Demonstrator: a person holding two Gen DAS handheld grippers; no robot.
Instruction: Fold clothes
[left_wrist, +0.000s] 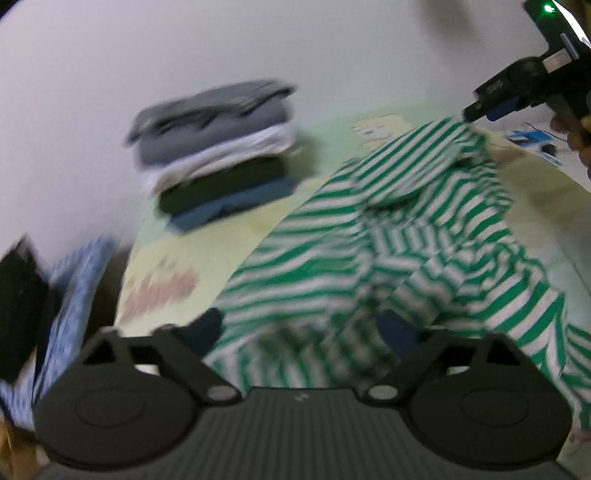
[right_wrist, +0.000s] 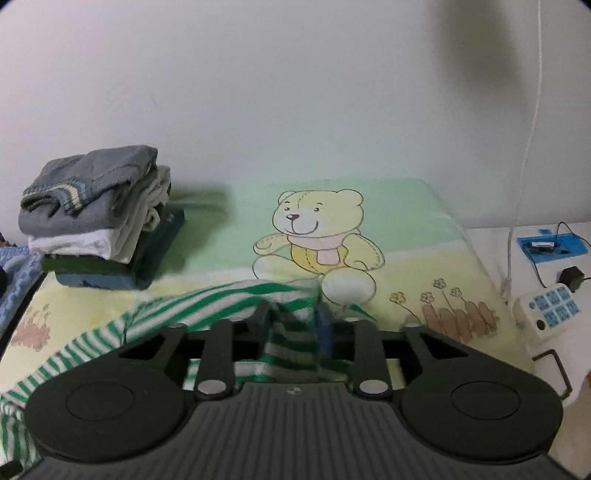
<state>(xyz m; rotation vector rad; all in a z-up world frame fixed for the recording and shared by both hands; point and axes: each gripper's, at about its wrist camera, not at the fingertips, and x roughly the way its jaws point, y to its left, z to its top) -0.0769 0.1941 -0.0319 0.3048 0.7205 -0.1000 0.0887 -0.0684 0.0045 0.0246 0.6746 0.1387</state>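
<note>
Right wrist view showed the striped shirt (right_wrist: 236, 295) lying crumpled on the bear blanket (right_wrist: 406, 258). The right gripper (right_wrist: 291, 325) pinched a bunch of it. The left gripper (left_wrist: 301, 328) gaped wide, empty. Soft, light, floppy cloth; best grabbed at the edges.

Left hand-held gripper (left_wrist: 299, 328) gapes wide, tilted downward; right hand-held gripper (right_wrist: 293, 321) half-closed, pinching striped cloth (right_wrist: 288, 343).
</note>
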